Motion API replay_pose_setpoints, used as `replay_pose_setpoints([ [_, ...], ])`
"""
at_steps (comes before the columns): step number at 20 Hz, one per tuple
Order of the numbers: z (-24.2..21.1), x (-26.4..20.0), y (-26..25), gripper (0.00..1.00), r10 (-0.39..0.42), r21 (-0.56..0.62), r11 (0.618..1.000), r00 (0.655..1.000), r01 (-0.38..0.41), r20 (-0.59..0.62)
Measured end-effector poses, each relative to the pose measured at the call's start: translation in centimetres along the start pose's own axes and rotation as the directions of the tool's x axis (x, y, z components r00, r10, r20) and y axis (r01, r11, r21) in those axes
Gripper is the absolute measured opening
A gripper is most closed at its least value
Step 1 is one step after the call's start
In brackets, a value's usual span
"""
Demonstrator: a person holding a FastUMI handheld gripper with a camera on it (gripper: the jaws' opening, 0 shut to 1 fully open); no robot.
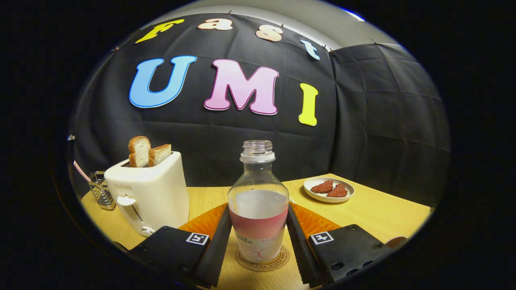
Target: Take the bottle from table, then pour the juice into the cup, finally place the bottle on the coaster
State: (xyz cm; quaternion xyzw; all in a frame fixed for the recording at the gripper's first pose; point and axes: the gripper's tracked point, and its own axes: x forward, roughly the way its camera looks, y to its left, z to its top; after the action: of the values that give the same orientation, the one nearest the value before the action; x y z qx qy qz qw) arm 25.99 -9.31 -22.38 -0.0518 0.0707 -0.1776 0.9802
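I see even, warm overhead light on the table (375, 209), soft shadows, sharp focus mid-frame, and strong fisheye bending toward the edges.

The clear plastic bottle (258, 201), uncapped and partly filled with pale liquid above a pink label band, stands upright on the round cork coaster (263, 262) on the wooden surface (375, 209), between the jaws.

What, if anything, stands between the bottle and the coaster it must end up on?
Nothing visible does: the bottle stands upright on the coaster, between the tongs, whose fingers lie against its sides.
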Motion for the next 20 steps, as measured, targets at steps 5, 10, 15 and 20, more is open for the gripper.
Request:
replay_pose_setpoints([
  [5, -1.1, 0.3, 0.5, 0.76, 0.001, -0.036, 0.999, 1.000, -0.001, -0.006],
  [10, -1.3, 0.3, -0.1, 0.76, -0.033, -0.016, 0.999, 0.999, 0.033, 0.005],
  [15, -1.3, 0.1, -0.4, 0.76, -0.050, 0.020, 0.999, 0.999, 0.049, 0.019],
  [20, -1.6, 0.0, -1.1, 0.79, -0.055, 0.044, 0.998, 0.999, 0.054, 0.004],
])
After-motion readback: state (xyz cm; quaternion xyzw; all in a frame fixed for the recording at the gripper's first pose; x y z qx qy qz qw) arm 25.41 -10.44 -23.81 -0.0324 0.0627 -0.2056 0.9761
